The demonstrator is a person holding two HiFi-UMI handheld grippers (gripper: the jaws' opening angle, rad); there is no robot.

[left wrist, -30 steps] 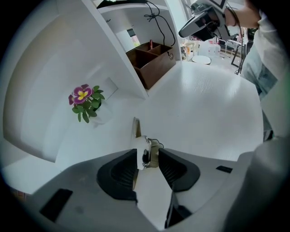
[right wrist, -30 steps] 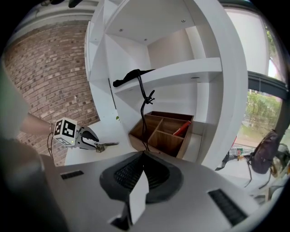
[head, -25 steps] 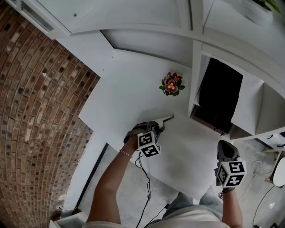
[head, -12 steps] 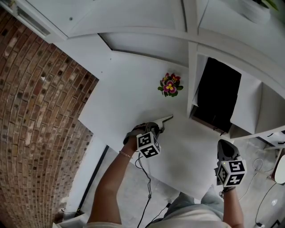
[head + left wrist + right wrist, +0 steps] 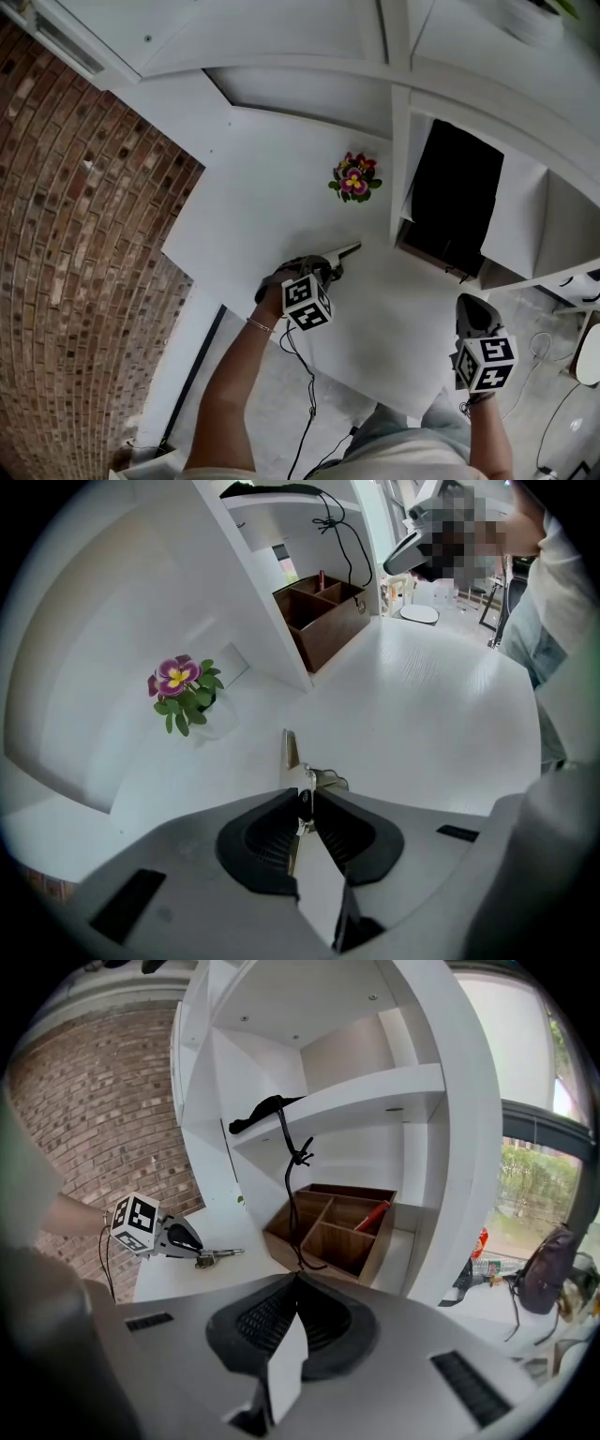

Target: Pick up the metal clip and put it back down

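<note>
The metal clip point(image 5: 343, 253) is a slim silver piece held just above the white tabletop point(image 5: 244, 206). My left gripper point(image 5: 330, 264) is shut on the clip's near end. In the left gripper view the clip point(image 5: 292, 754) sticks out forward past the closed pads point(image 5: 272, 841) of the left gripper point(image 5: 304, 810). The right gripper view shows that clip point(image 5: 221, 1255) from the side, pointing right. My right gripper point(image 5: 473, 319) hangs off the table's near right corner, its jaws closed with nothing between them; it appears as the right gripper point(image 5: 292, 1288) in its own view.
A small pot of purple flowers point(image 5: 354, 178) stands behind the clip. A white shelf unit point(image 5: 412, 122) rises at the right, holding a brown wooden organiser point(image 5: 330, 1225) with a red pen, and a black cable point(image 5: 286, 1152) hangs over a shelf. Brick floor lies left.
The left gripper and the clip have shifted slightly left and up in the head view. The right gripper has stayed put.
</note>
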